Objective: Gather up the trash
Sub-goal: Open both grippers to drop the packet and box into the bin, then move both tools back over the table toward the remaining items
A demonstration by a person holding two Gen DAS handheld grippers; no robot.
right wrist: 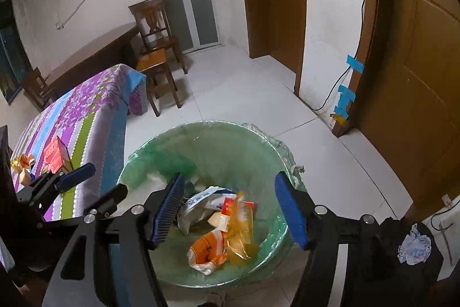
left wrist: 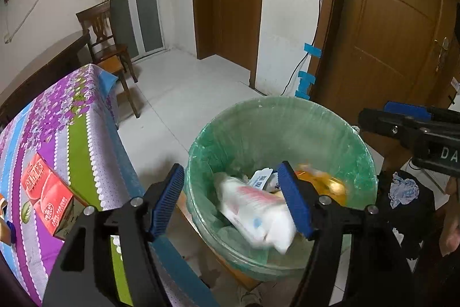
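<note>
A bin with a green liner (left wrist: pixel 267 108) (right wrist: pixel 207 126) stands on the floor beside the table, holding several wrappers. My left gripper (left wrist: pixel 233 200) hangs open above it. A blurred white packet (left wrist: pixel 256 213) shows below its jaws, close to the right pad (left wrist: pixel 293 200), with a wide gap to the left pad. My right gripper (right wrist: pixel 230 209) is open over the bin too, and a blurred yellow wrapper (right wrist: pixel 240 223) is loose between its fingers, touching neither pad. An orange and white packet (right wrist: pixel 205 249) lies in the bin. Each view shows the other gripper at its edge.
The table with a purple flowered cloth (left wrist: pixel 63 117) (right wrist: pixel 86 111) is left of the bin and bears a red carton (left wrist: pixel 49 197) (right wrist: pixel 54 153). Wooden chairs (right wrist: pixel 156 48) stand behind it. Brown doors (left wrist: pixel 399 28) are at the right. A crumpled tissue (right wrist: pixel 414 246) lies on something black.
</note>
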